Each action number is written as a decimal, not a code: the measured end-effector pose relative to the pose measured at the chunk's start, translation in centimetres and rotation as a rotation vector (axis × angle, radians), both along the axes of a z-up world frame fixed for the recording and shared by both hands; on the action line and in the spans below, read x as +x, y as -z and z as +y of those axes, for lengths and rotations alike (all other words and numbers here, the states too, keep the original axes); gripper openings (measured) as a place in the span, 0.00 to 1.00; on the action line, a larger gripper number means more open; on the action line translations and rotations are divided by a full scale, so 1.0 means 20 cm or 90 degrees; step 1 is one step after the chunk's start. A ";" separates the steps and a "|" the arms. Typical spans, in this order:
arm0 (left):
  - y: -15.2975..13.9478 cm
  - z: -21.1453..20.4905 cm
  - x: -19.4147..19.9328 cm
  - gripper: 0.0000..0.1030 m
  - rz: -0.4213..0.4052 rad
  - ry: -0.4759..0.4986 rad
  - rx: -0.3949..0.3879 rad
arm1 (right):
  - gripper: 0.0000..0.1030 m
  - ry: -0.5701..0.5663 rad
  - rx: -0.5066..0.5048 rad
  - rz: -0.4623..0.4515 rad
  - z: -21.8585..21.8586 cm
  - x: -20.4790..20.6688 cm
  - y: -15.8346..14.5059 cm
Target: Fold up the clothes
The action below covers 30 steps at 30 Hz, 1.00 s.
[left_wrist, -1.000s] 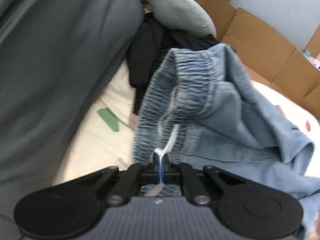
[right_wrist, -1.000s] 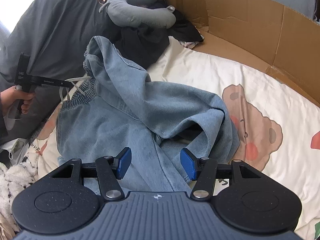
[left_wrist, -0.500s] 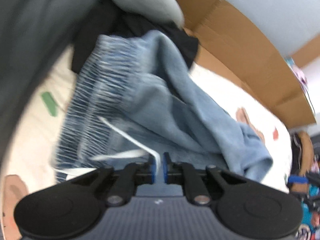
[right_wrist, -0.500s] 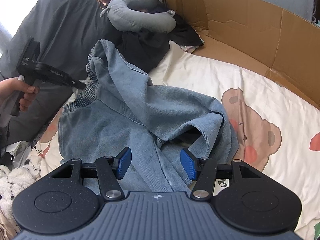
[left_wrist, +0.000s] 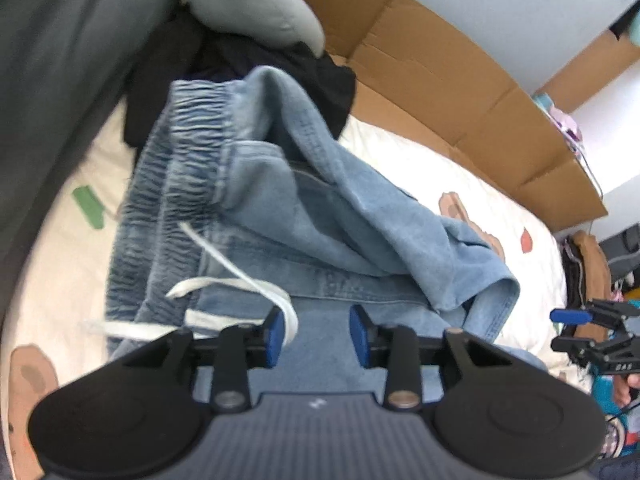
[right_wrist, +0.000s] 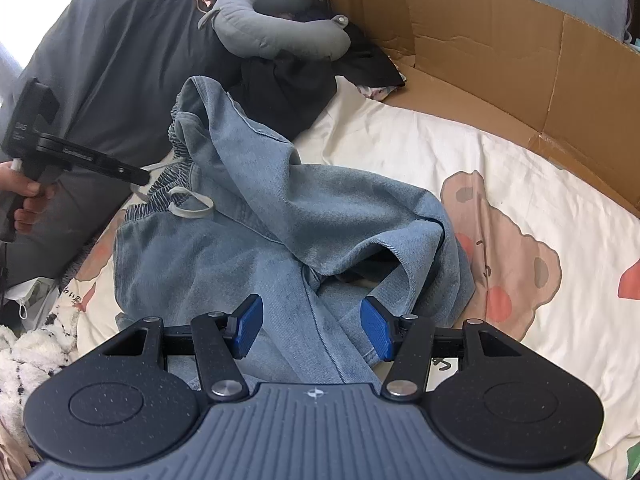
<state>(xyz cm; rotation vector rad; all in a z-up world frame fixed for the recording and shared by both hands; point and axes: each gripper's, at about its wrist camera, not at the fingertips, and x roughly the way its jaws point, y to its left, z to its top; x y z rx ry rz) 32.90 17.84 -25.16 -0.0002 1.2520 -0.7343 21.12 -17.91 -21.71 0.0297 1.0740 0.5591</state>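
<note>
My left tool is opening over the jeans; the white drawstring curls against its left pad, unpinched. Only this view shows the cord that close, and my right tool far right at the frame edge. My right tool hangs released above a crumpled leg of the jeans, gripping nothing. Its view alone shows my hand on the left tool's handle, the neck pillow and the whole bear print on the bed.
</note>
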 end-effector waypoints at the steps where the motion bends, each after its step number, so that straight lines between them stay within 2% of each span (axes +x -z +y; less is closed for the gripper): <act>1: -0.01 0.02 0.00 0.36 0.002 -0.003 -0.006 | 0.59 -0.002 -0.003 -0.001 0.00 0.00 0.00; 6: 0.01 0.08 -0.03 0.37 -0.006 -0.009 0.008 | 0.59 -0.005 -0.021 0.002 0.00 -0.01 0.03; 10: 0.08 0.11 -0.04 0.37 0.013 -0.024 -0.004 | 0.59 -0.009 -0.044 -0.004 -0.02 -0.02 0.06; 16: 0.17 -0.04 -0.06 0.35 0.037 -0.009 -0.033 | 0.59 0.028 -0.077 0.010 -0.12 0.00 0.15; 21: 0.14 -0.22 -0.05 0.35 0.030 0.023 -0.069 | 0.59 0.052 -0.068 0.031 -0.15 0.05 0.24; 24: 0.08 -0.30 -0.07 0.44 0.020 0.048 -0.095 | 0.59 0.063 -0.059 0.050 -0.15 0.07 0.33; 25: 0.07 -0.31 -0.09 0.50 0.017 0.052 -0.099 | 0.59 0.066 -0.056 0.057 -0.14 0.08 0.36; 29: 0.04 -0.27 -0.14 0.51 0.004 0.037 -0.097 | 0.57 0.070 -0.053 0.074 -0.11 0.11 0.45; 30: 0.05 -0.23 -0.14 0.51 0.004 0.021 -0.094 | 0.51 0.069 -0.054 0.077 -0.10 0.11 0.47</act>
